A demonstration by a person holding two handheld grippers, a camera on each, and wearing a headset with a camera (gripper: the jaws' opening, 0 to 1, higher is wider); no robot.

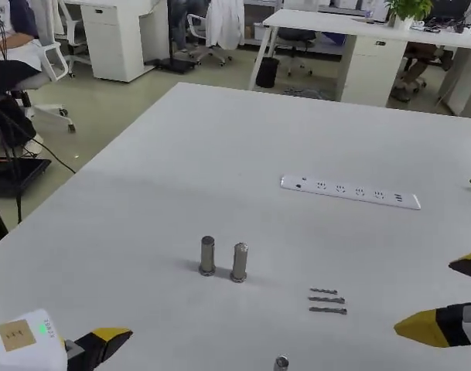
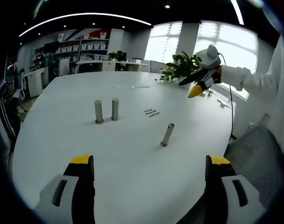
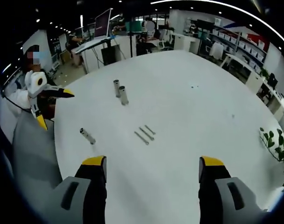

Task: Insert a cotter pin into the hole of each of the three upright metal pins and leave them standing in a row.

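Two upright metal pins [image 1: 207,256] [image 1: 240,263] stand side by side mid-table. They also show in the left gripper view [image 2: 99,112] [image 2: 115,108] and the right gripper view [image 3: 116,87] [image 3: 123,95]. A third pin [image 1: 281,362] [image 2: 167,135] [image 3: 87,136] stands apart near the front edge. Three cotter pins [image 1: 326,300] [image 2: 151,112] [image 3: 144,134] lie parallel on the table, right of the pair. My left gripper [image 1: 104,344] [image 2: 149,161] is open at the front left, holding nothing. My right gripper [image 1: 423,297] [image 3: 153,162] is open at the right, holding nothing.
A white power strip [image 1: 349,191] lies across the table beyond the cotter pins. A potted plant [image 2: 179,67] stands at the table's far right edge. Beyond the white table [image 1: 220,154] are desks, office chairs and seated people.
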